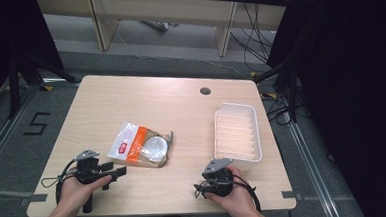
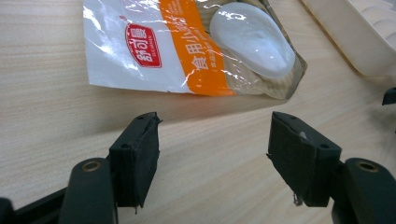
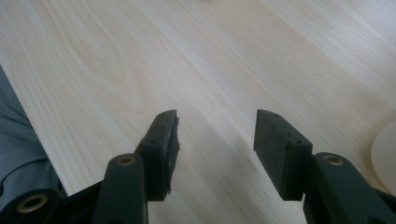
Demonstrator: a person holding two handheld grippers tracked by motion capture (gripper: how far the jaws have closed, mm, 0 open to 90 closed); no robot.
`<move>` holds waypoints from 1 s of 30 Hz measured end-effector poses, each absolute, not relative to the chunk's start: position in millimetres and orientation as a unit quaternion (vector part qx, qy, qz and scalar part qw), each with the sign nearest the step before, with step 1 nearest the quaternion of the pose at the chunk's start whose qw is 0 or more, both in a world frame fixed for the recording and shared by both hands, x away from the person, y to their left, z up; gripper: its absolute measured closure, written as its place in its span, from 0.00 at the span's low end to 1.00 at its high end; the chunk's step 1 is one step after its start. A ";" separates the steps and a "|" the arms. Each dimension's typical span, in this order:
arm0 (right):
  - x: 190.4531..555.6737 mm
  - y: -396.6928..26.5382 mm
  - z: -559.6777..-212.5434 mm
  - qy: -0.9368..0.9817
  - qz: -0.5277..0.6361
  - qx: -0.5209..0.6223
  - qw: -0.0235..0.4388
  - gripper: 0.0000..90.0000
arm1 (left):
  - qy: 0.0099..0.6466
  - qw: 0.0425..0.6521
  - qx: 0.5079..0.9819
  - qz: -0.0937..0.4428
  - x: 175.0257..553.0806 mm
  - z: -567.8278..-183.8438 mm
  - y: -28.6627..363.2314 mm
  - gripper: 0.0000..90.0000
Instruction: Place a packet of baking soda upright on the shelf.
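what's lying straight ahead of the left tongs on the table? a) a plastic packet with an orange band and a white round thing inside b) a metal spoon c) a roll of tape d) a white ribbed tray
a: in the left gripper view the open left tongs face the plastic packet, which has an orange band and a white round piece inside; the white tray sits off to the side.
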State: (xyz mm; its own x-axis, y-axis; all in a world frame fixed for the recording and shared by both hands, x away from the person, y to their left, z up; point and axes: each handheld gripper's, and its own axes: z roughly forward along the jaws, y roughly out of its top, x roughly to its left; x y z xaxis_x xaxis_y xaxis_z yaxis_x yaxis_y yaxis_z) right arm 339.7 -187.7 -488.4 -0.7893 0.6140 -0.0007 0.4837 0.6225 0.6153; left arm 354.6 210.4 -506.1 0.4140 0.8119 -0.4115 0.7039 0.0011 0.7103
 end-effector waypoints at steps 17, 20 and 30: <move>338.3 -184.9 -488.8 0.893 0.304 0.315 0.102 0.55 | 0.597 0.436 0.672 0.053 391.9 -517.0 217.6 0.35; 338.2 -184.9 -488.8 0.893 0.303 0.315 0.102 0.55 | 0.603 0.443 0.661 0.055 396.4 -517.7 213.4 0.35; 338.1 -183.3 -491.3 0.890 0.310 0.315 0.108 0.55 | 0.607 0.461 0.646 0.044 409.3 -519.8 209.9 0.42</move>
